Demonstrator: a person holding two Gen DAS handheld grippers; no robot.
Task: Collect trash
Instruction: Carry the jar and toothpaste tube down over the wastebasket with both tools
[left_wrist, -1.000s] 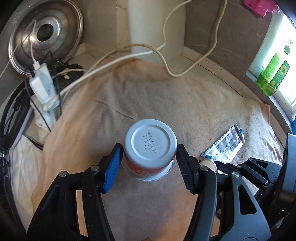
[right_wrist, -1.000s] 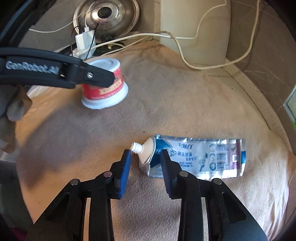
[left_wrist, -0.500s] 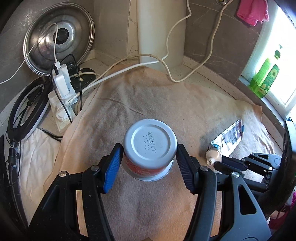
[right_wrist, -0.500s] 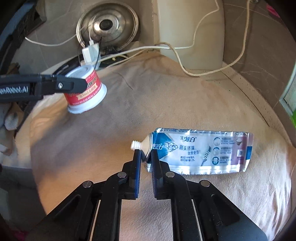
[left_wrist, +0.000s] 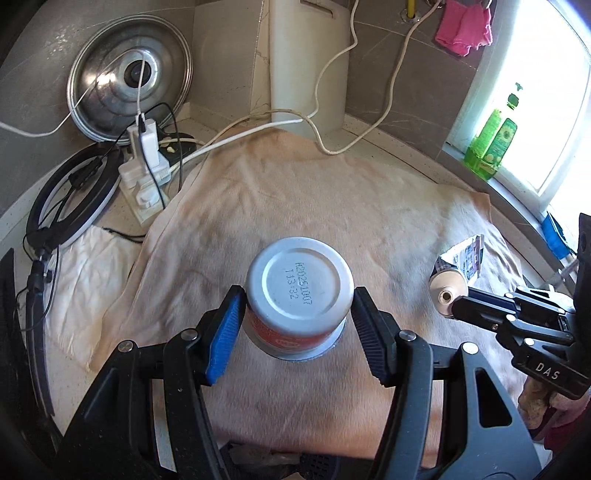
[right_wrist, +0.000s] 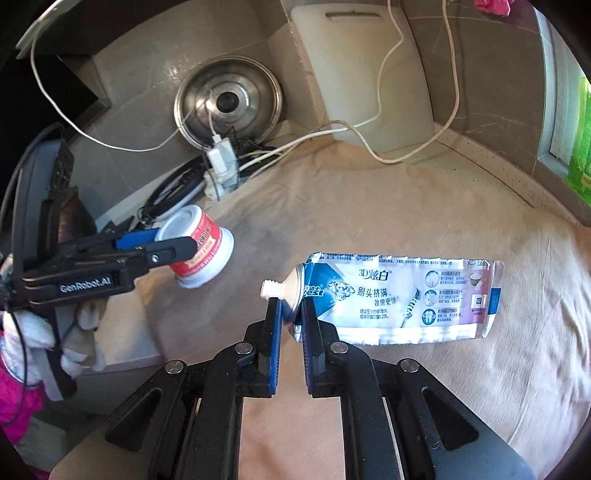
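Hiding the toothpaste tube's (right_wrist: 399, 299) shoulder, right gripper (right_wrist: 290, 314) pinches it.

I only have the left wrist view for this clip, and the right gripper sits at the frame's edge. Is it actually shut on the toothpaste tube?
Observer: Yes. The right wrist view shows the right gripper clamped on the toothpaste tube at its shoulder.
Operator: Does the tube look full?
Observer: No, it is flattened and crinkled along its whole length.
Operator: How does my cup sit?
Observer: The cup is tilted in the left gripper, rim angled down toward the cloth.
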